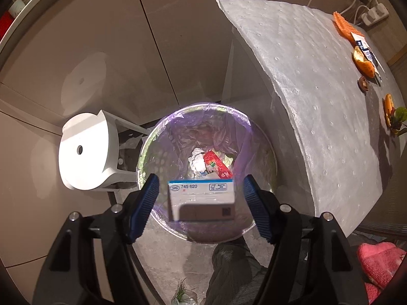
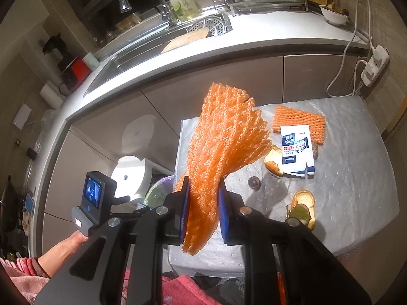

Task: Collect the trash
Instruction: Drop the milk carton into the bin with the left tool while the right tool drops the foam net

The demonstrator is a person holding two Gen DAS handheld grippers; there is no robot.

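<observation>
Left gripper [image 1: 201, 198] spread wide, pads clear of the box [image 1: 202, 200], which hangs loose right over the bin [image 1: 264, 157]. Right gripper [image 2: 203, 211] clenched on the orange net [image 2: 223, 147], held up above the table [image 2: 356, 203]. Risk: that floppy net could catch on the rim, or spring out and miss. Beyond it, peels [image 2: 304, 203] and a wipe packet [image 2: 296, 150] wait.

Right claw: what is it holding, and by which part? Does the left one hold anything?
The right claw grips the orange foam net near its lower end. The left claw is open; the small box sits loose between its pads.
</observation>
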